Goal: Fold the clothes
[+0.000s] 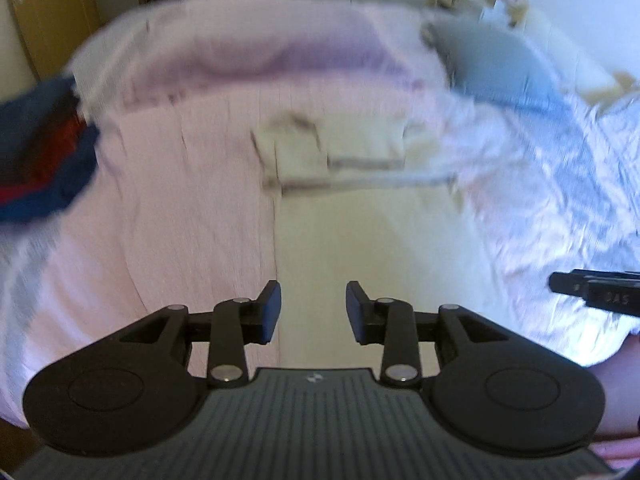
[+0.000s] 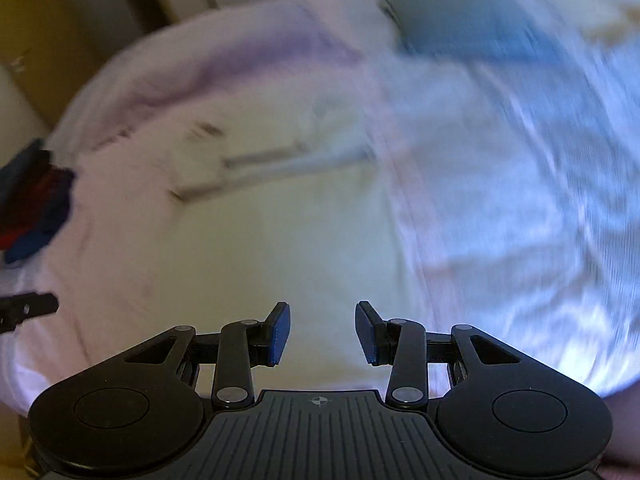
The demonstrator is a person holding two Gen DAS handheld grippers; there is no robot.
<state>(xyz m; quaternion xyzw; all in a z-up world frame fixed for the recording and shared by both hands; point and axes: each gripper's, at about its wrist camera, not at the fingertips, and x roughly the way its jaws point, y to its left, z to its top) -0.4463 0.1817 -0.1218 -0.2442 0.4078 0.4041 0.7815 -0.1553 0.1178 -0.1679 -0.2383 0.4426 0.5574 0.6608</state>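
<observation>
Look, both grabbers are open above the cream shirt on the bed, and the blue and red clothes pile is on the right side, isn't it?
Not quite. The blue and red clothes pile is on the left side of the bed, as both wrist views show. The rest holds: the left gripper and the right gripper are both open above the cream shirt.

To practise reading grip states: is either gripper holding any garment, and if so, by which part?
Nothing is held. The left gripper and right gripper both hang open over the cream garment on the bed, with nothing between their fingers.
</observation>
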